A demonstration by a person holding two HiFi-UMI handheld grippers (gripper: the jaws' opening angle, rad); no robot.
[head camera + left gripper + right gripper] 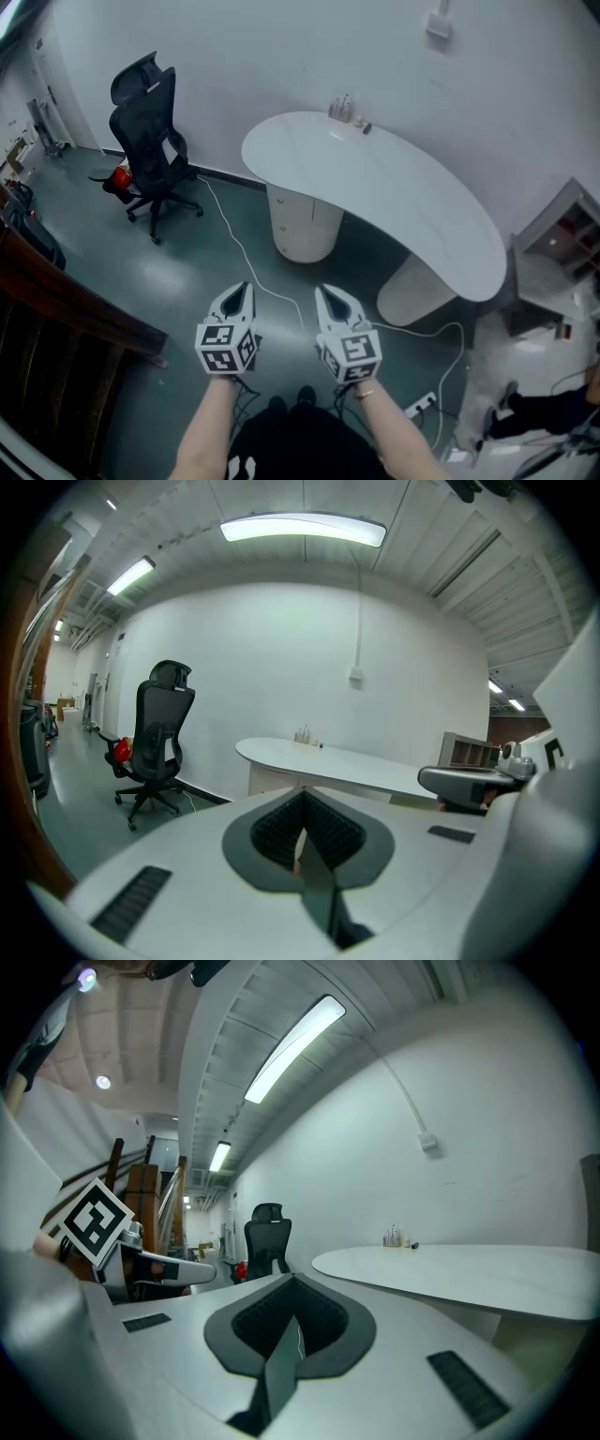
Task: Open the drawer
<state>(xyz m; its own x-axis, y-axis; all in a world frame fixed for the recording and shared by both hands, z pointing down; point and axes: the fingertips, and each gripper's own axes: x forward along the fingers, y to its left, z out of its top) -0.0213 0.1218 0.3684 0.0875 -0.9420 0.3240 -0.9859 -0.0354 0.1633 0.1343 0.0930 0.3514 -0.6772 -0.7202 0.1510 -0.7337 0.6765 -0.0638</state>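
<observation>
Jaws closed, empty, on left gripper [238,292] and right gripper [333,298]; I see both side by side facing white desk [375,187].

Table [394,187] top: smooth white, slight gloss. Floor [187,272] shiny too. Left gripper [239,291] and right gripper [329,294]: matt white plastic.

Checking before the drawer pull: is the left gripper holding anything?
No, the white left gripper has its jaws pressed together with nothing between them.
</observation>
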